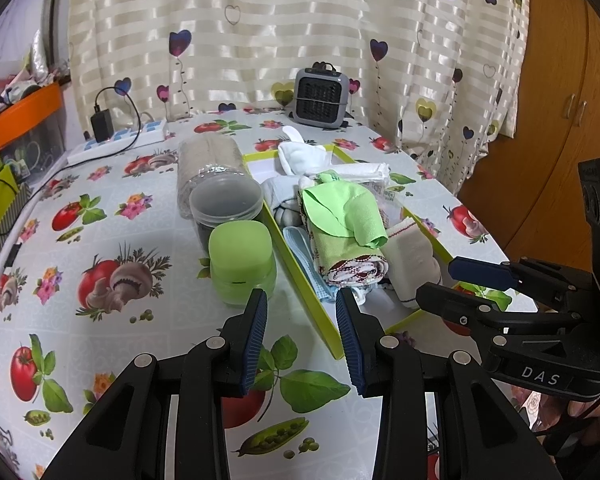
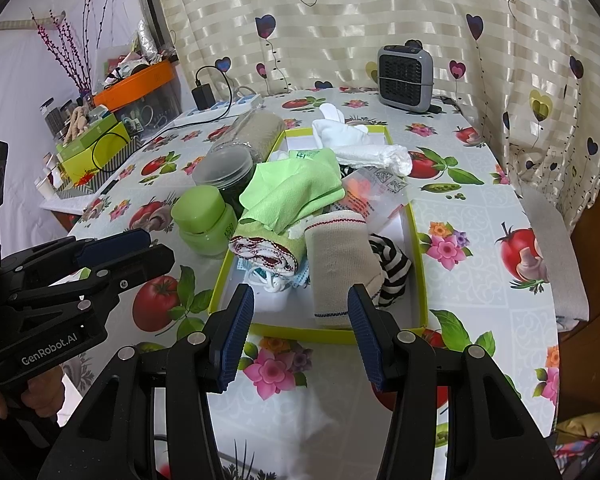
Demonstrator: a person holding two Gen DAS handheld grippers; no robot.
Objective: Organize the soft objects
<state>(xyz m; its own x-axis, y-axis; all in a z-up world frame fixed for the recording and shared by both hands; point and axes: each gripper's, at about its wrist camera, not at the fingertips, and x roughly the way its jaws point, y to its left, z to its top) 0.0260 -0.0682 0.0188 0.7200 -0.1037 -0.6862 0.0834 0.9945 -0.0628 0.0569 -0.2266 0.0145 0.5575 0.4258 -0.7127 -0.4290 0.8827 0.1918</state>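
1. Left hand-held gripper (image 1: 302,320): jaws parted, nothing between them, hovering over the surface (image 1: 100,248) near the front-left corner of the shallow lime-green cardboard tray (image 1: 300,276).
2. Right hand-held gripper (image 2: 300,320): jaws wide apart, holding nothing, just in front of the tray's near rim.
3. Tray contents: crumpled light-green cloth (image 2: 296,192) on top of a rolled patterned red-and-white cloth (image 2: 266,254); beige rolled elastic bandage (image 2: 340,264) beside it, near right gripper; black-and-white striped fabric (image 2: 392,264) right of bandage; white cloth (image 2: 364,144) at far end.
4. Left of tray, outside: green square-lidded jar (image 1: 242,260), then clear plastic container with grey lid (image 1: 226,204).
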